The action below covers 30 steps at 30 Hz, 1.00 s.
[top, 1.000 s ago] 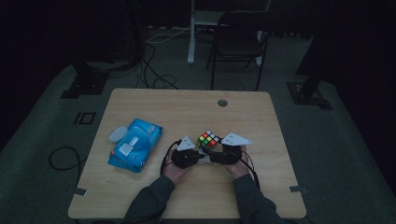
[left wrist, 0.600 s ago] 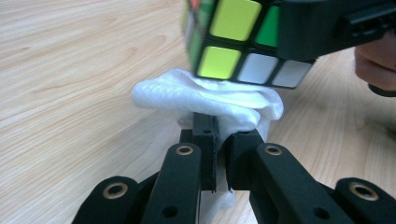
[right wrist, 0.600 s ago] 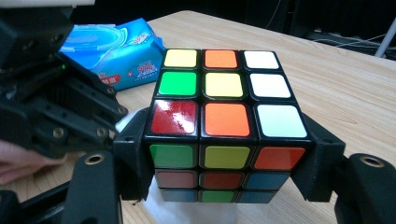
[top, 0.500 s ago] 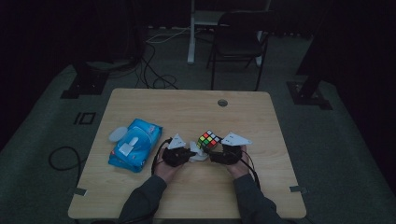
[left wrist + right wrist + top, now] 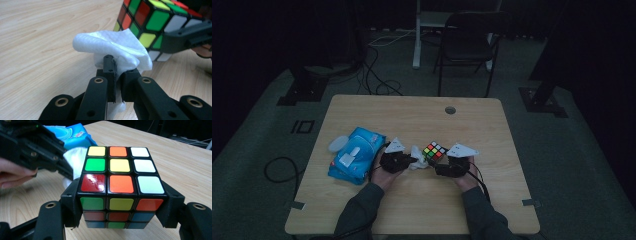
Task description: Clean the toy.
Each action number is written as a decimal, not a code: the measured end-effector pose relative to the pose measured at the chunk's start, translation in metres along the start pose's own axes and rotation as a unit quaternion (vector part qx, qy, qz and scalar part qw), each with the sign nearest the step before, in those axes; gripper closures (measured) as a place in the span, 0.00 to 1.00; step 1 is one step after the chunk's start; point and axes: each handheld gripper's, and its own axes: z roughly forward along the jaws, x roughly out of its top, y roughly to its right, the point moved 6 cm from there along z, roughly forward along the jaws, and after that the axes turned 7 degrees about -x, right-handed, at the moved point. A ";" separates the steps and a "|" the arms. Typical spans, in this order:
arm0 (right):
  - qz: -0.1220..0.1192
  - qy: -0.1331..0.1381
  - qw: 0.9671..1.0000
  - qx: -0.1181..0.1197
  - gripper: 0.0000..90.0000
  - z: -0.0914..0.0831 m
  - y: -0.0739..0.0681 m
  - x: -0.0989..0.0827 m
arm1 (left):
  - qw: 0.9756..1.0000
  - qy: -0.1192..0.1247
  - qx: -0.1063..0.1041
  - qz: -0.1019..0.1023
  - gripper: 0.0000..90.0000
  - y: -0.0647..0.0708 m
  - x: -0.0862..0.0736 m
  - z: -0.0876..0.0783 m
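Wide bare counter point(image 5: 422, 115) lies open beyond the cube point(image 5: 435, 150), clear to the far edge but for a small round hole point(image 5: 450, 110); the blue wipes pack point(image 5: 354, 161) blocks the way just left of the left gripper point(image 5: 412, 161); between cube and that gripper the wadded white wipe point(image 5: 112, 50) fills the gap; open wood lies right of the right gripper point(image 5: 438, 169).

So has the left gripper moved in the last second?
Yes. The left gripper has slid left along the table, toward the blue wipes pack.

Blue wipes pack point(image 5: 72, 135): small red print, too blurred to read.
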 end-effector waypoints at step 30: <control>-0.048 -0.016 0.997 0.055 0.38 0.011 -0.036 -0.006 | 1.000 -0.013 -0.027 -0.006 0.95 -0.015 0.025 0.003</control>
